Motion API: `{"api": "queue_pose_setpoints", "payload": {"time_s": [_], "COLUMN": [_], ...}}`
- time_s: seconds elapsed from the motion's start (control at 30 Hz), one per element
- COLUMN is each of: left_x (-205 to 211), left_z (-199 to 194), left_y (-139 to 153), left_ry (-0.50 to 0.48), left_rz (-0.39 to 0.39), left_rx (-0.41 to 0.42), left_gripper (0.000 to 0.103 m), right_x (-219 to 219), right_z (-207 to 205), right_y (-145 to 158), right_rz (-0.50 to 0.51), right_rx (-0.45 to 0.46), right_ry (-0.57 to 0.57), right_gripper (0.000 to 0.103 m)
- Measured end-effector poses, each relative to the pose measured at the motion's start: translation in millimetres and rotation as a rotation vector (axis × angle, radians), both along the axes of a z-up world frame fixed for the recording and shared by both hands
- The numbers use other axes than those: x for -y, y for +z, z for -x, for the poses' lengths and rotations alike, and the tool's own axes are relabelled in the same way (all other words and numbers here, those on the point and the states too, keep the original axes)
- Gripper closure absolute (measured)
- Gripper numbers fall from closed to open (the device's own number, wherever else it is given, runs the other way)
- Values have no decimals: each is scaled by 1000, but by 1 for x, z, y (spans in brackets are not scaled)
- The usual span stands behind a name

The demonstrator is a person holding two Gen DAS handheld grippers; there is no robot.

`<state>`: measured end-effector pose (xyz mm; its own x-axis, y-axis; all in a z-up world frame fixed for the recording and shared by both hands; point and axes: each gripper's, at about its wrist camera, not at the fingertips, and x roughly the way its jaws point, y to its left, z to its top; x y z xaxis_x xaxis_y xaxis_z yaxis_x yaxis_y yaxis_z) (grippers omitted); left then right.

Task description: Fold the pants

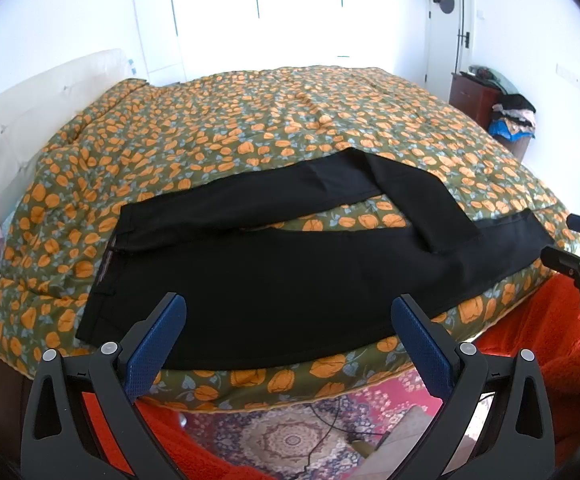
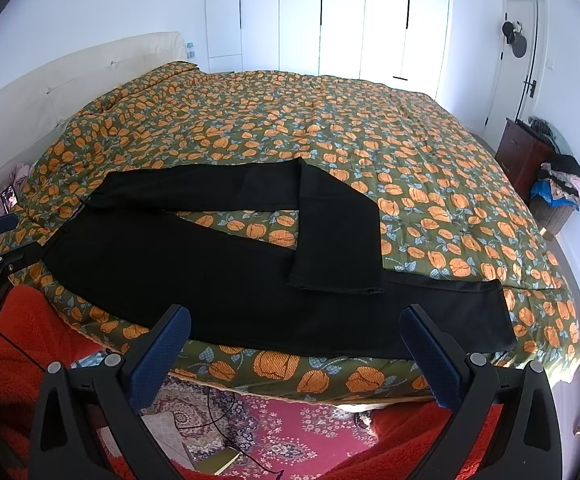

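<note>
Black pants (image 1: 274,272) lie spread along the near edge of the bed, waistband at the left. The near leg lies straight to the right. The far leg is bent back, its cuff end (image 2: 336,276) resting across the near leg. They also show in the right wrist view (image 2: 194,276). My left gripper (image 1: 288,312) is open and empty, just short of the pants' near edge by the waist end. My right gripper (image 2: 295,322) is open and empty, in front of the near leg. The right gripper also shows at the right edge of the left wrist view (image 1: 562,240).
The bed has a green quilt with orange flowers (image 2: 330,128) and a cream headboard (image 2: 70,84) at the left. A red patterned rug (image 2: 290,432) lies below. An orange fleece sleeve (image 1: 550,344) is close by. A dark cabinet and clothes pile (image 2: 558,184) stand far right.
</note>
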<state>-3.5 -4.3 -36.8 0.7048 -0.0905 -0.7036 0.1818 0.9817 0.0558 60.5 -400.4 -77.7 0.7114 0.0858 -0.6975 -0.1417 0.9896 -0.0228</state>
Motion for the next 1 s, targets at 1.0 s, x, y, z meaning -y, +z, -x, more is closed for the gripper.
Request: {"api": "queue_pose_setpoints", "payload": {"time_s": [1.0], "left_x": [1], "left_z": [1], "left_y": [0], "left_ry": [0], "left_rz": [-3], "left_rx": [2], "left_gripper": [1], "right_x": [-1], "right_z": [1], "right_y": [-4], "right_rz": [-1], "right_rx": [-4], "right_ry": [0], "right_gripper": [0]}}
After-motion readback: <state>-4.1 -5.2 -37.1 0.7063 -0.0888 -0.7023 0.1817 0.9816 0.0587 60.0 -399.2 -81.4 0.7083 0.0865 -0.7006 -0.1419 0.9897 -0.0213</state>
